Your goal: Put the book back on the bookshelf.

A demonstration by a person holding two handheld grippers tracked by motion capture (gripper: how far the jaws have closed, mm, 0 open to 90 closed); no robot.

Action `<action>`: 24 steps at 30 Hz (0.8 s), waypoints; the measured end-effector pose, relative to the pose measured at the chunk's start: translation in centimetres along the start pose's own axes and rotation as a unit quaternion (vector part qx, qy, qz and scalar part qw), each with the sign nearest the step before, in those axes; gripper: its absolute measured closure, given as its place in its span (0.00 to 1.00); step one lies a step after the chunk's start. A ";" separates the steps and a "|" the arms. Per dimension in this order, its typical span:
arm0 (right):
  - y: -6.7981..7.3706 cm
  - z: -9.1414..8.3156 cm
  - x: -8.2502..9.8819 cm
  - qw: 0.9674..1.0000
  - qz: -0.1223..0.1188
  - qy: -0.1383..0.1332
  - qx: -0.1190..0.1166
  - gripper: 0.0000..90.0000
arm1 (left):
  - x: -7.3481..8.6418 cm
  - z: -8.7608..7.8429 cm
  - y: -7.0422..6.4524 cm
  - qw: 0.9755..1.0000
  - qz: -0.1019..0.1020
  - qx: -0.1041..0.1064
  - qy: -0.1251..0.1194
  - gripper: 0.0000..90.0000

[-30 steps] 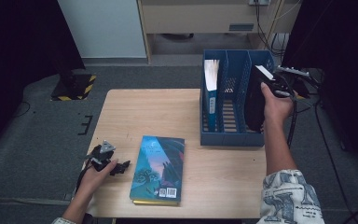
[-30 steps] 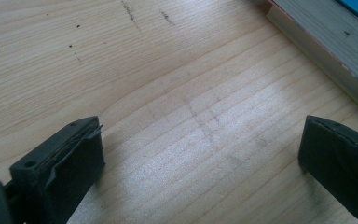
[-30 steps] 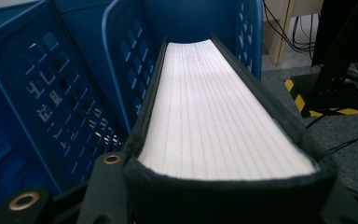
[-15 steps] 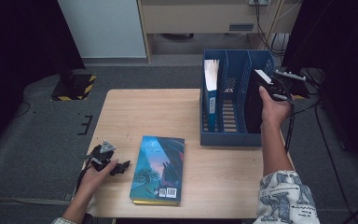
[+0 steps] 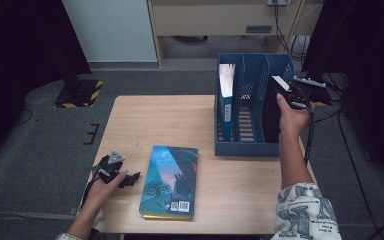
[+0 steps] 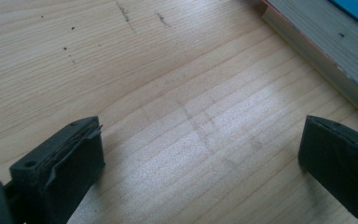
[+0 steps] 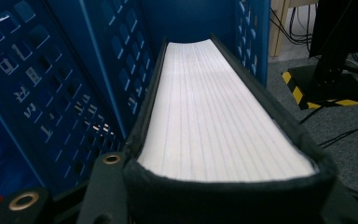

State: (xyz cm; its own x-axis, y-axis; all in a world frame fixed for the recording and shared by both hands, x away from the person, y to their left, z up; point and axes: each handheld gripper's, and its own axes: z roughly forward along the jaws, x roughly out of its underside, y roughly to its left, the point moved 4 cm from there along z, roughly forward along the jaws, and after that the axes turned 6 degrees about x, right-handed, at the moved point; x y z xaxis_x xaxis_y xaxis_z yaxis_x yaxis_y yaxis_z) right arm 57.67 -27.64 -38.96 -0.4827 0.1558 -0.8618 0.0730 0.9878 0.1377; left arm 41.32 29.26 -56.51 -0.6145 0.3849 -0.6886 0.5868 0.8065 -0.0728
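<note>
My right gripper (image 5: 290, 93) is shut on a thick black-covered book (image 5: 271, 111), holding it upright by its top corner in the right-hand slot of a blue file rack (image 5: 245, 148). In the right gripper view the book's white page edge (image 7: 209, 116) runs away between the jaws, with the rack's perforated wall (image 7: 51, 93) to its left. A teal book (image 5: 170, 180) lies flat near the table's front edge. My left gripper (image 5: 129, 178) rests on the table just left of it, open, with bare wood between its jaws (image 6: 200, 154) and the book's page edge (image 6: 321, 56) at upper right.
A blue-spined book (image 5: 226, 95) stands in the rack's left slot. The wooden table (image 5: 155, 120) is bare on its left and far side. A yellow-and-black striped stand base (image 5: 82, 92) sits on the floor at left; cables hang beyond the rack.
My right hand has shifted only slightly with the black book at the rack's right slot. The left hand and the teal book have not moved.
</note>
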 end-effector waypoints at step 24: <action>0.3 1.2 0.2 1.000 0.000 0.002 0.007 0.59 | 0.0 0.0 0.0 1.000 0.001 0.001 0.000 0.00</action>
State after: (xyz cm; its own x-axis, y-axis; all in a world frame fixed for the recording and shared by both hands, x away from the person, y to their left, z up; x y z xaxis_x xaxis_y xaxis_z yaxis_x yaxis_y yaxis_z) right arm 58.67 -27.36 -39.67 -0.4865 0.1552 -0.8598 0.0857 0.9878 0.1299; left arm 41.34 29.26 -56.51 -0.6135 0.3863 -0.6888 0.5887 0.8051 -0.0729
